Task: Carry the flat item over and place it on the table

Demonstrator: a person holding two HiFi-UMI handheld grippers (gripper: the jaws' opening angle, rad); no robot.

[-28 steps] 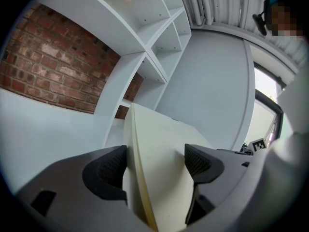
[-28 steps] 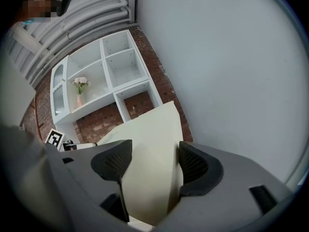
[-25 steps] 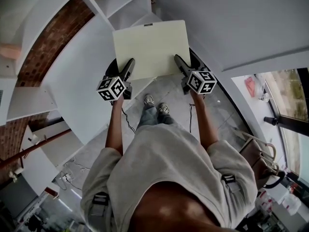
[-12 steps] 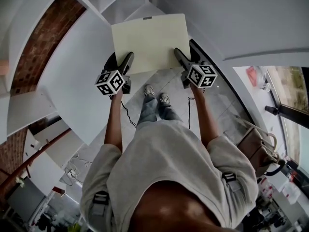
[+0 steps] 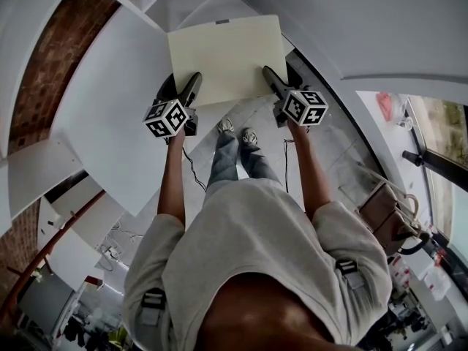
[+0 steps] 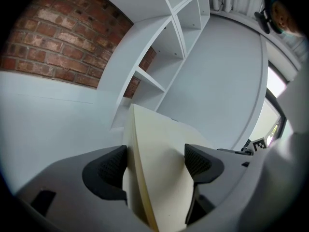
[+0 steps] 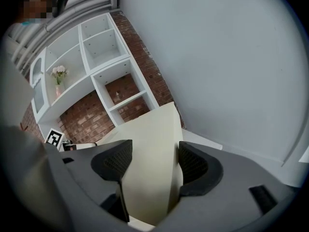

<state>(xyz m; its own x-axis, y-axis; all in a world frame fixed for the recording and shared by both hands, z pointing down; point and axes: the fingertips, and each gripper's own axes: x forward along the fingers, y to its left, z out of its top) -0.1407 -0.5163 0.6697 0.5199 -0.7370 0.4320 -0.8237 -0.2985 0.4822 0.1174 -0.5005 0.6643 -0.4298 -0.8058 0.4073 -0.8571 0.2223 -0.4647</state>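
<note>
Board (image 5: 227,55), flat and cream, hangs in the air ahead of the person (image 5: 248,247), above the floor (image 5: 333,159) and not yet on a table. Left gripper (image 5: 193,86) and right gripper (image 5: 269,77) each clamp its near edge, one per side, probably to hold the wide sheet level and stop it twisting.

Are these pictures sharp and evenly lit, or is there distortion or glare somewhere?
Head view: sharp, evenly lit, but the shelves bow from the wide lens. Left gripper view: dark corners, glare at the window, the flat board soft near the left tongs. Right gripper view: round dark border, brick wall sharp.
</note>
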